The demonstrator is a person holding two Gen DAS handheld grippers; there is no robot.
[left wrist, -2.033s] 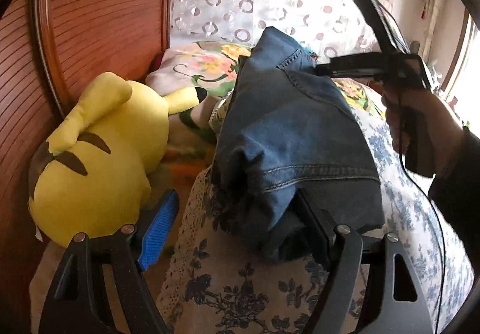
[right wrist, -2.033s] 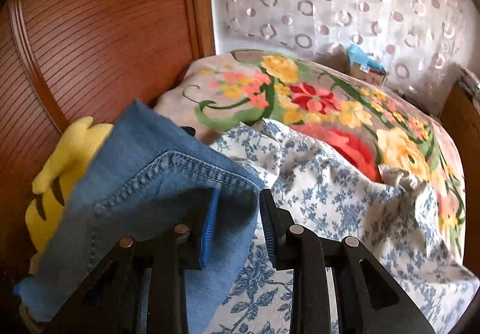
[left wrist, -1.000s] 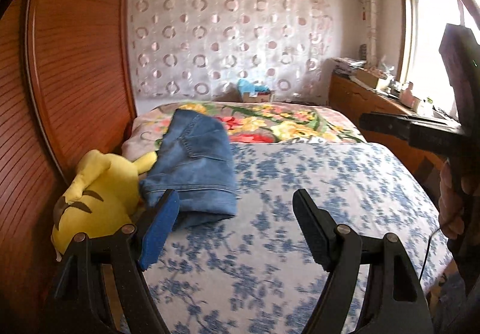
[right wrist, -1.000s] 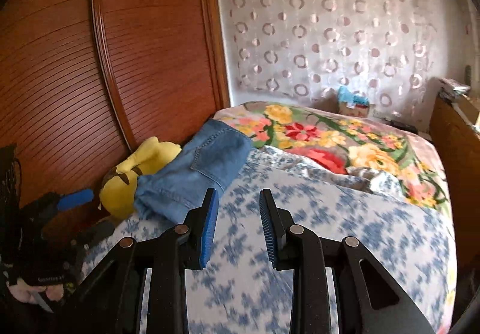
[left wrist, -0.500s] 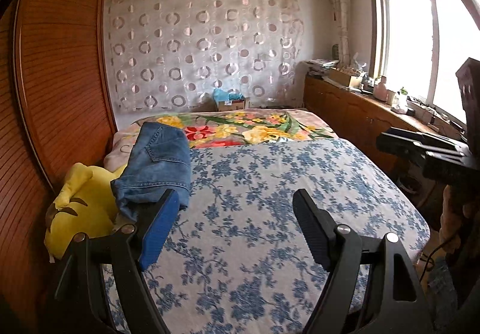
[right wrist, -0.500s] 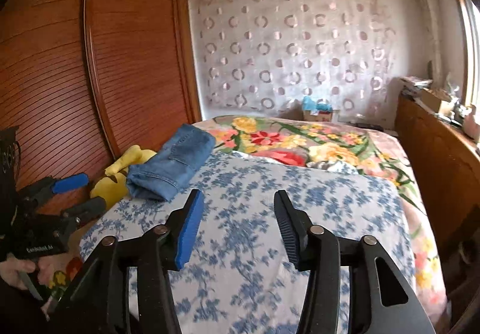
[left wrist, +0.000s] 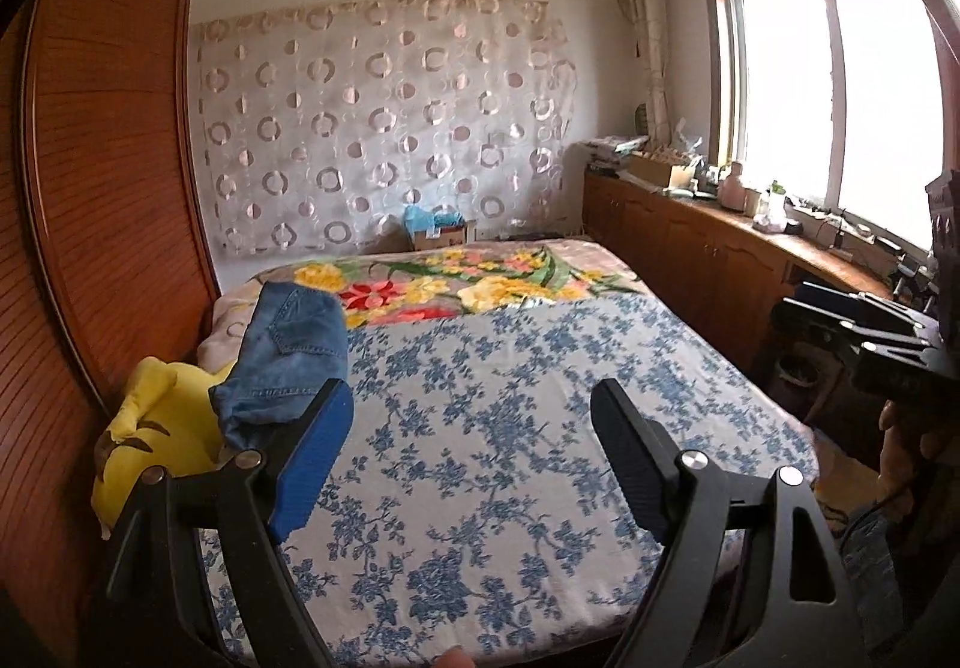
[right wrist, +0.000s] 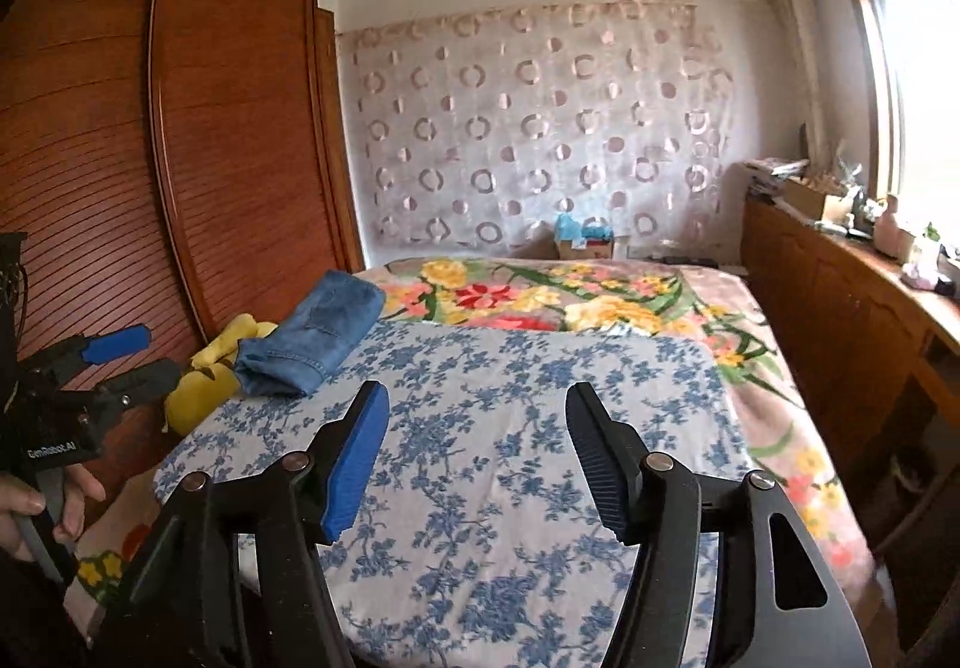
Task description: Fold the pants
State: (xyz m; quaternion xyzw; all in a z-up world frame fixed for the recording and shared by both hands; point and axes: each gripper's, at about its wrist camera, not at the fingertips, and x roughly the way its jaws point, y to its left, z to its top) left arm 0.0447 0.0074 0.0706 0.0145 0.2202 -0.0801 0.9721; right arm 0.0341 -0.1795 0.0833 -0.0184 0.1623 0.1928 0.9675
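Two grippers, both clear of the work. The left gripper [left wrist: 471,446] stands wide apart with nothing between its fingers; the right gripper [right wrist: 477,455] has just been opening and likewise carries nothing. Both hang over the near end of the bed [right wrist: 540,488], well apart from the pants.

The pants [right wrist: 312,335] lie as a compact denim bundle at the far left corner of the blue-flowered sheet — one end resting against the yellow plush toy [left wrist: 156,428], the other reaching onto the floral blanket [right wrist: 570,302]. A back pocket faces up. Edges look roughly squared, though the near hem sits slightly bunched.

Judgement: folding appears complete and the bundle set aside — no loose leg trails out. Nothing further seems outstanding beyond, at most, tidying that near edge. No second garment is visible on the bed.
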